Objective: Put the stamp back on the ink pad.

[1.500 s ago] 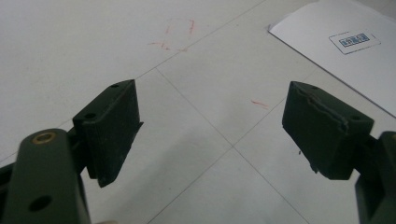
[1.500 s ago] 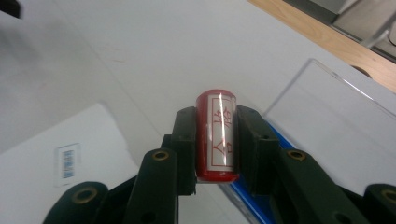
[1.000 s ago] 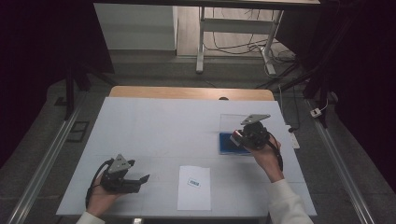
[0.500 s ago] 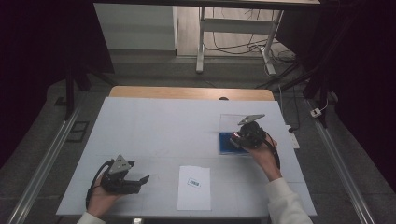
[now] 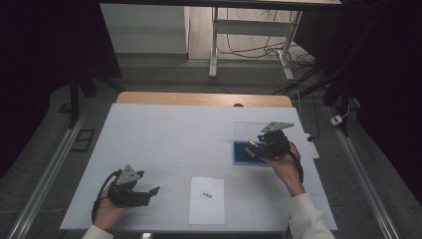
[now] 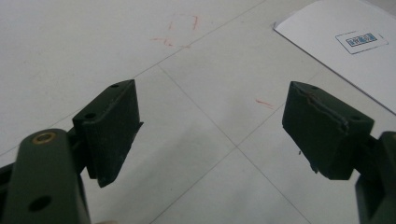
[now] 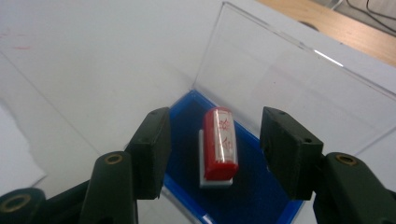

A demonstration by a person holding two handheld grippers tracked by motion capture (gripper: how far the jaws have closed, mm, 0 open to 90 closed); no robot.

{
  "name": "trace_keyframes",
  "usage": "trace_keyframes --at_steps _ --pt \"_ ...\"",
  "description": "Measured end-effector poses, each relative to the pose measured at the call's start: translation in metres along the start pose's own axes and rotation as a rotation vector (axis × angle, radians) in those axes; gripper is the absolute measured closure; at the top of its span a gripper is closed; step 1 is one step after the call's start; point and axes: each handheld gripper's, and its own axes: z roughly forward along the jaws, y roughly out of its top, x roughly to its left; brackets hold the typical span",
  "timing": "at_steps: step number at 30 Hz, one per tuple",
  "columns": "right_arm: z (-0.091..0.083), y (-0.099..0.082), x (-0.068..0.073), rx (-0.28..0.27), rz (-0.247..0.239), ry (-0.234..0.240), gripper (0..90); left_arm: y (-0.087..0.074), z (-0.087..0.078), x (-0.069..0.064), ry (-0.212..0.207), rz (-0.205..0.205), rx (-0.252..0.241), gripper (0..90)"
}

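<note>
While the left gripper (image 6: 210, 135) rests spread over bare tabletop (image 6: 196, 84), the right gripper (image 7: 212, 147), released, straddles the red stamp (image 7: 219, 142) in its blue tray (image 7: 187, 112), so closing its 2 jaws looks next.

White table (image 5: 164, 134): paper sheet (image 5: 207, 200), blue tray (image 5: 245, 153).

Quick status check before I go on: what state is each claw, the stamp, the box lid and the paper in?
Left claw: open, empty, low over the table.
Right claw: open, straddling the stamp, not gripping.
Stamp: lying in the blue tray.
Clear lid: raised open.
Paper sheet: flat, label up.
</note>
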Motion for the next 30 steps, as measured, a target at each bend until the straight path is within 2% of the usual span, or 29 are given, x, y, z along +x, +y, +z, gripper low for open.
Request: trace_keyframes --at_steps 6,13,18,21,24,30 --pt "-0.027 -0.015 0.006 -0.053 0.025 0.025 43.3 0.001 0.001 0.001 -0.013 0.004 -0.004 19.2" --pt "-0.052 -0.056 0.011 -0.111 0.076 0.078 42.9 0.001 0.000 0.001 -0.023 0.005 -0.011 19.2" --pt "-0.061 -0.088 0.018 -0.109 0.074 0.091 42.7 0.001 -0.001 0.001 -0.025 0.000 -0.017 19.2" --pt "-0.063 -0.102 0.022 -0.107 0.056 0.090 42.7 0.001 -0.001 0.002 -0.026 -0.001 -0.018 19.2" --pt "-0.063 -0.109 0.024 -0.106 0.040 0.098 42.6 0.001 0.000 0.002 -0.024 -0.004 -0.018 19.2" --pt "-0.062 -0.107 0.029 -0.100 0.010 0.094 42.2 0.001 -0.001 0.003 -0.019 -0.011 -0.019 19.2"
